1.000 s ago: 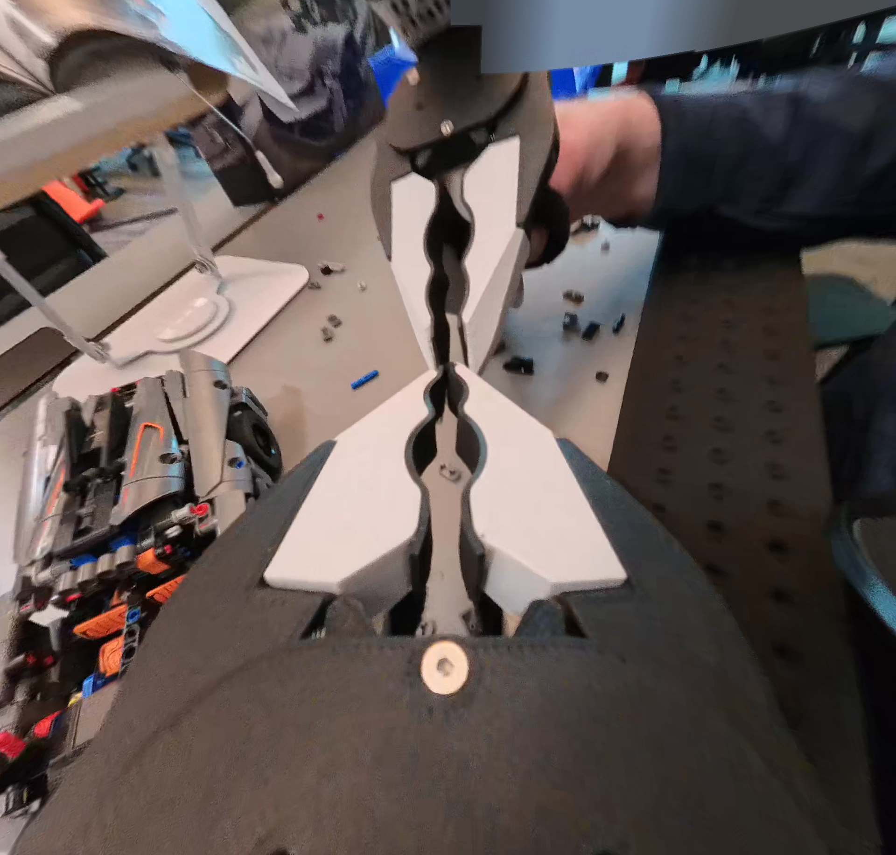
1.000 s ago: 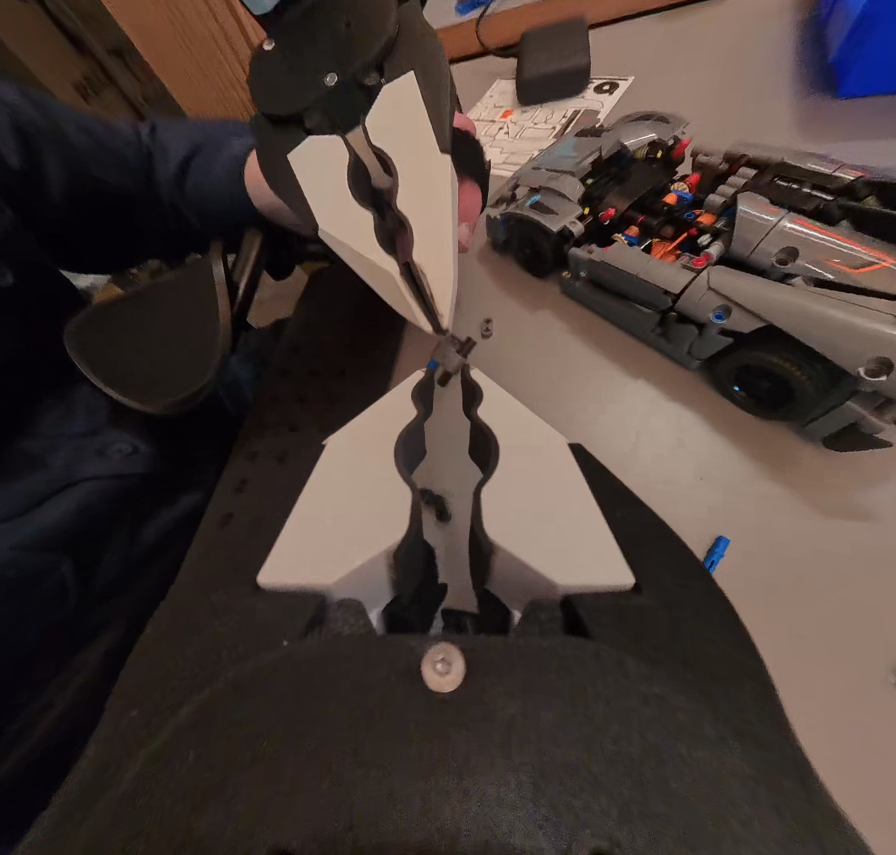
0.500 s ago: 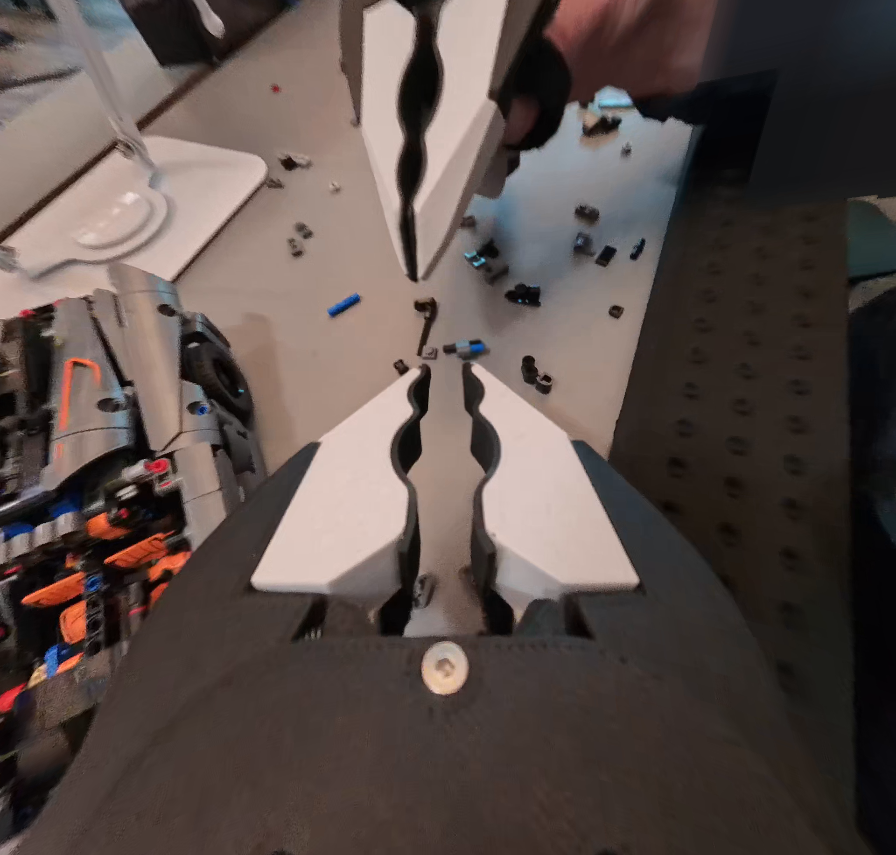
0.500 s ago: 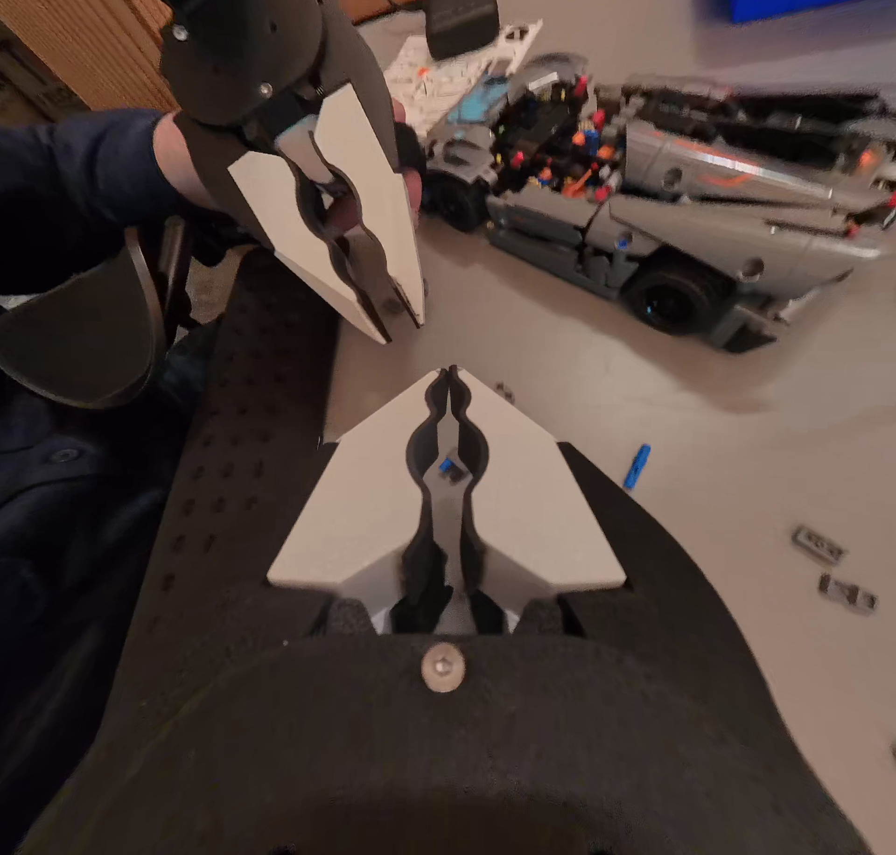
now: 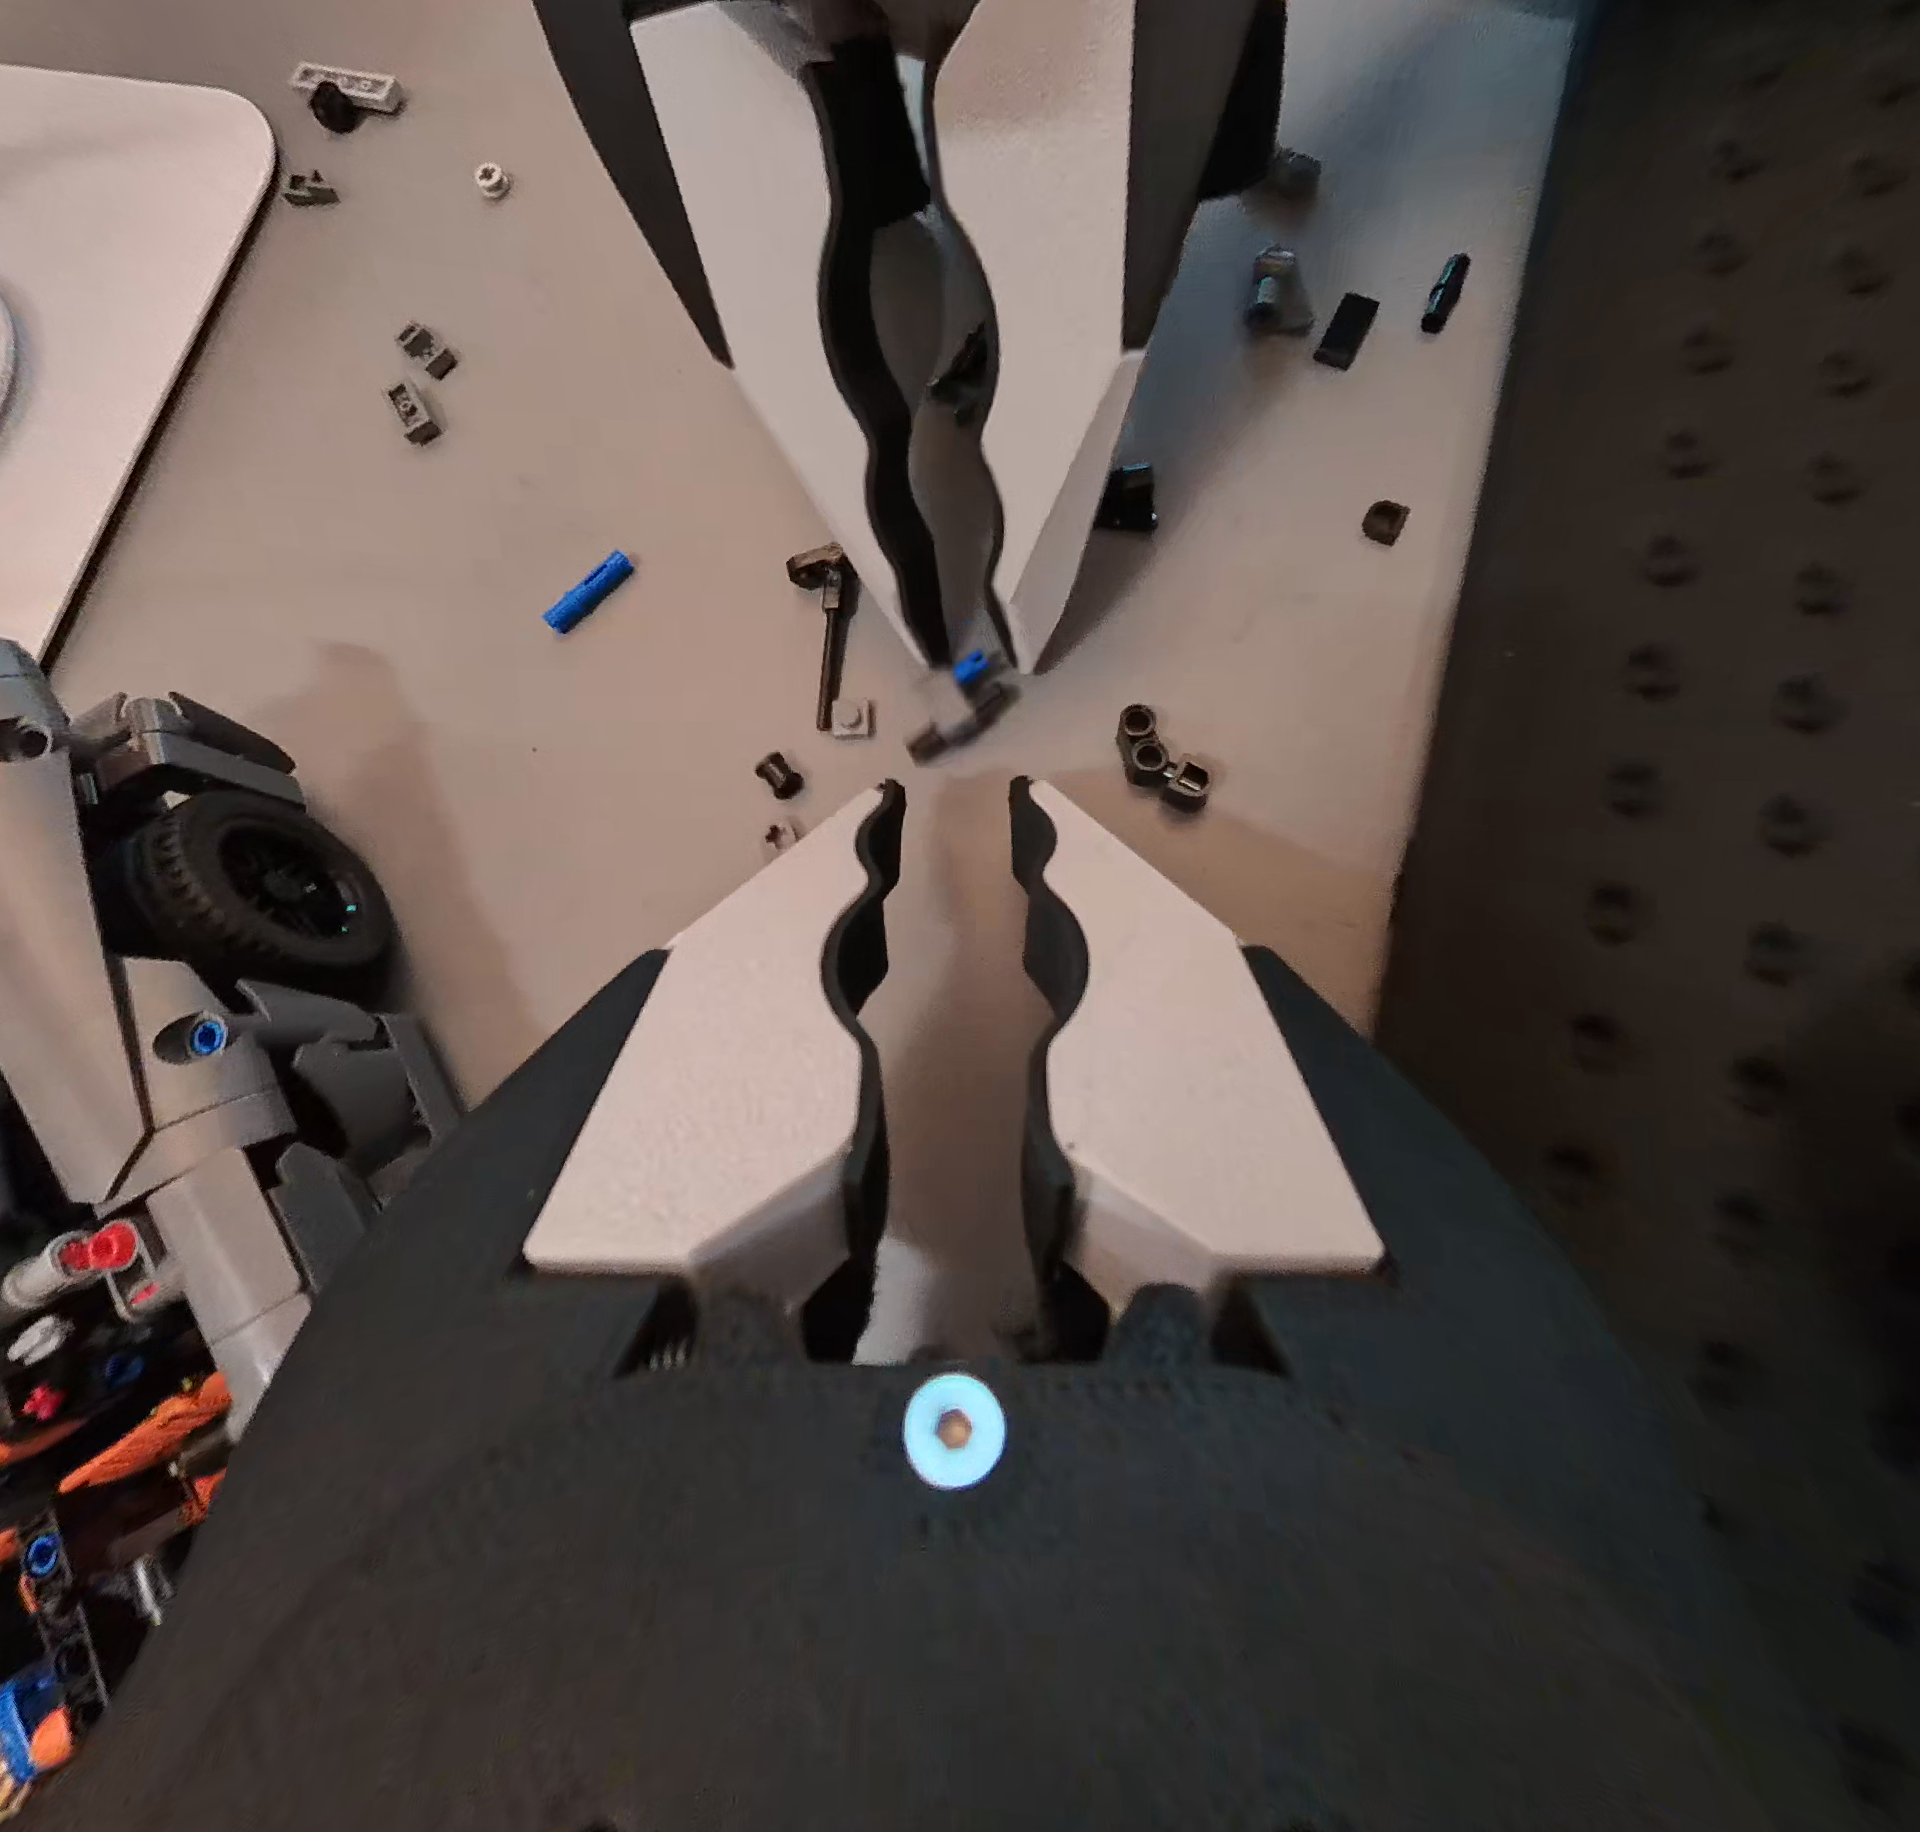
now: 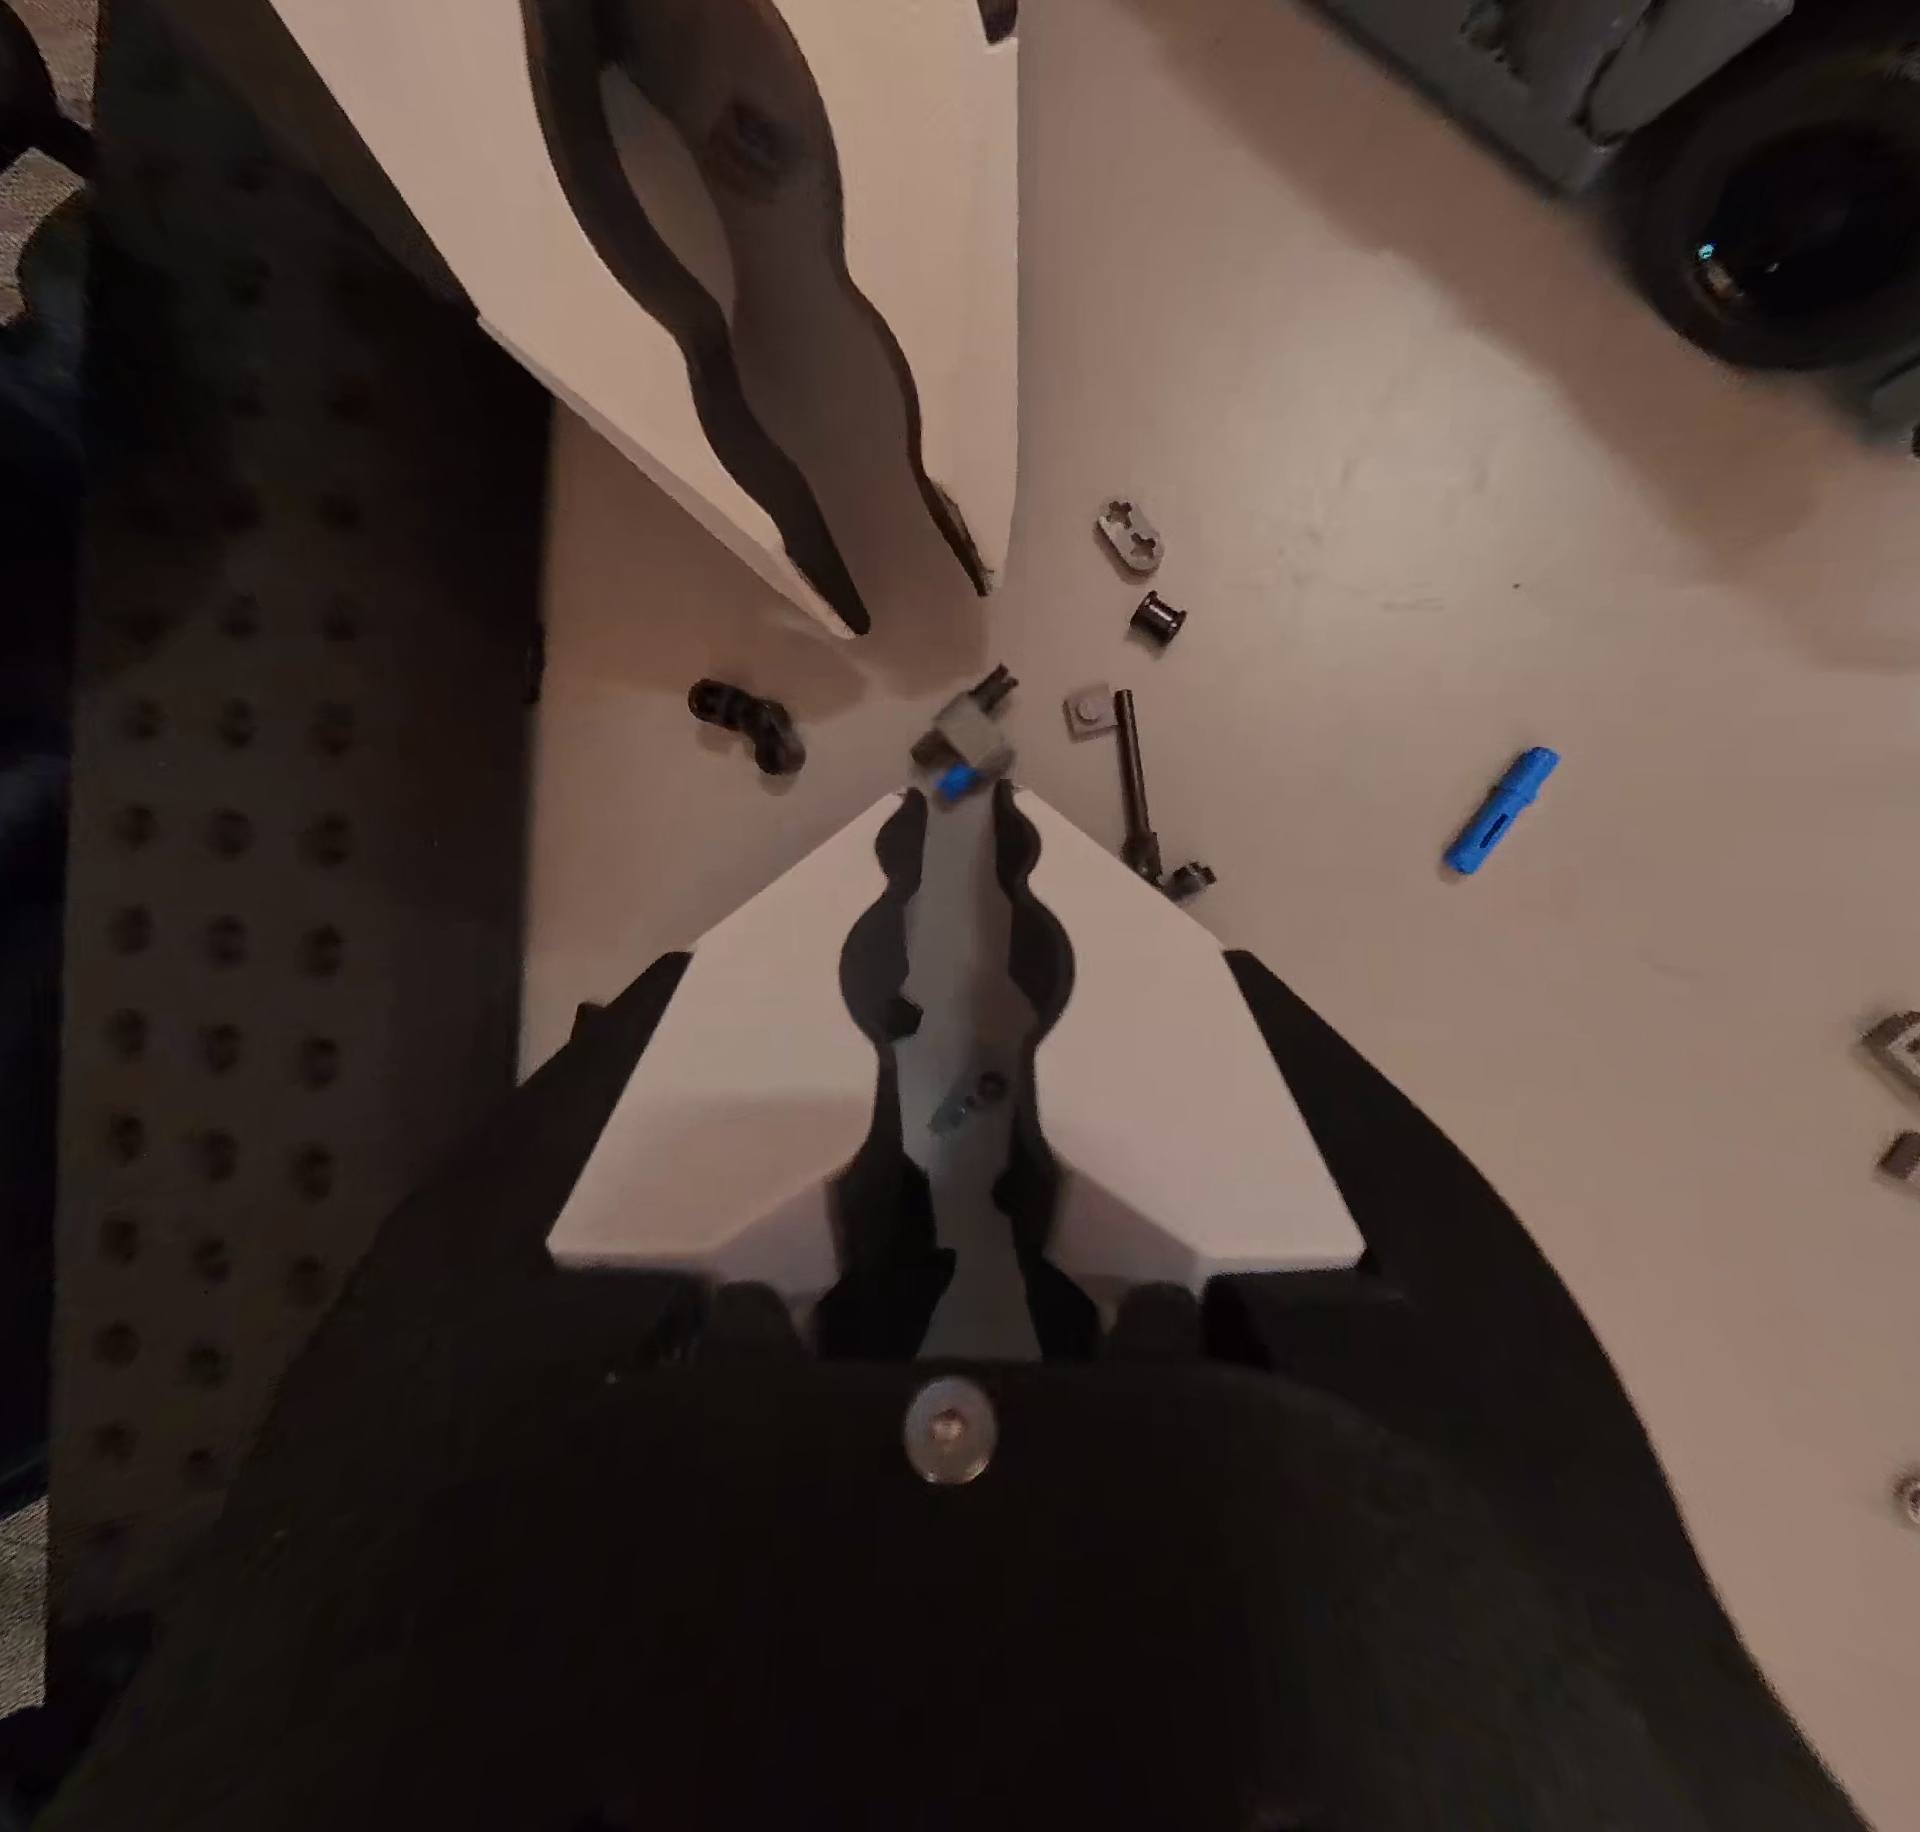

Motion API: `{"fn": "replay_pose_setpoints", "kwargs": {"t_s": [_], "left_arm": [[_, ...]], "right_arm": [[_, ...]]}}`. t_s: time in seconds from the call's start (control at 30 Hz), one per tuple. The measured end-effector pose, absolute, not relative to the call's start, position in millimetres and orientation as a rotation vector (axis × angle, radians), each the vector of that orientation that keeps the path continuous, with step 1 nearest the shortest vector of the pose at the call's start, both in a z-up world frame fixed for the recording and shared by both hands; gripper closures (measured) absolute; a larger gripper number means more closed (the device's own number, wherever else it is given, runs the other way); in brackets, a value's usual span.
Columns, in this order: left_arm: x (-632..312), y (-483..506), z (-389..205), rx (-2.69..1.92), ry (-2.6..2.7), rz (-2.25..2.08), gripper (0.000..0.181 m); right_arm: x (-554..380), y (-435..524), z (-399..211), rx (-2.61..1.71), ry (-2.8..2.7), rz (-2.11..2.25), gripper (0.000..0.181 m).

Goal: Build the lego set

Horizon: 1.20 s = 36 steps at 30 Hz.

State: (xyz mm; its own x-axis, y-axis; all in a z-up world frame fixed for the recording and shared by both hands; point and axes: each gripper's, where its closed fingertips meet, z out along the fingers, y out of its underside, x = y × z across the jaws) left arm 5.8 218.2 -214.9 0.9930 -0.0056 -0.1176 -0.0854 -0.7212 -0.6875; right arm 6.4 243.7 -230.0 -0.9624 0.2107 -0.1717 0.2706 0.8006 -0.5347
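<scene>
Both grippers have dropped from mid-air to just above the desk [image 5: 416, 702] since a second ago; left gripper [image 5: 954, 795], pressed together then, now has fingers spread and empty, bottom centre of its view; right gripper [image 6: 951, 795] tips look nearly closed on the blue end of a small grey-blue-black sub-assembly [image 6: 966, 733], frame centre, which seems to rest on the desk; can't tell if the pinch is firm.

Car [image 5: 156, 951] sits at left edge of left view, upper right in right view, well apart from the action; loose bits around: blue pin [image 6: 1501, 811], black axle [image 6: 1132, 774], black connector [image 6: 748, 717].

Likely step: regrasp the sub-assembly. To do it well: square the fingers on the grey body rather than the blue peg; close slowly so it doesn't pivot; keep the left tips near as a backstop; avoid the axle just beside it.
</scene>
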Motion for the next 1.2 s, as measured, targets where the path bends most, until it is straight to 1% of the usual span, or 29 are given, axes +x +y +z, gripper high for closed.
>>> {"fn": "replay_pose_setpoints", "kwargs": {"t_s": [0.13, 0.3, 0.37, 0.4, 0.43, 0.6, 0.63, 0.77, 0.87, 0.93, 1.0, 1.1, 1.17, 1.2], "left_arm": [[3, 222, -224, -2.422, 0.104, 0.174, 0.162], [2, 226, -229, -2.458, 0.158, 0.213, 0.16], [1, 228, -230, -2.464, 0.155, 0.197, 0.162], [2, 229, -231, -2.467, 0.157, 0.182, 0.168], [5, 230, -232, -2.471, 0.17, 0.148, 0.178], [3, 232, -232, -2.46, 0.188, 0.187, 0.18], [0, 232, -231, -2.457, 0.201, 0.244, 0.18], [-10, 233, -212, -2.38, 0.271, 0.462, 0.18], [-14, 234, -193, -2.299, 0.326, 0.624, 0.18], [-14, 235, -181, -2.248, 0.341, 0.695, 0.18], [-17, 235, -171, -2.207, 0.357, 0.779, 0.18], [-14, 237, -161, -2.154, 0.389, 0.837, 0.18], [-14, 238, -157, -2.138, 0.412, 0.884, 0.181], [-13, 238, -157, -2.137, 0.423, 0.898, 0.181]], "right_arm": [[3, 245, -232, 0.367, 2.922, -0.878, 0.181], [3, 244, -232, 0.363, 2.919, -0.886, 0.181], [3, 244, -232, 0.363, 2.915, -0.892, 0.181], [3, 243, -232, 0.365, 2.909, -0.895, 0.181], [4, 243, -232, 0.366, 2.902, -0.899, 0.181], [3, 244, -230, 0.392, 2.869, -0.92, 0.181], [2, 243, -228, 0.412, 2.85, -0.944, 0.177], [-8, 241, -209, 0.531, 2.705, -1.11, 0.172], [-14, 241, -189, 0.616, 2.536, -1.259, 0.173], [-18, 242, -179, 0.662, 2.442, -1.321, 0.167], [-22, 242, -170, 0.687, 2.372, -1.385, 0.166], [-17, 237, -154, 0.65, 2.254, -1.466, 0.171], [-15, 236, -148, 0.636, 2.204, -1.491, 0.171], [-14, 236, -145, 0.632, 2.181, -1.503, 0.175]]}}
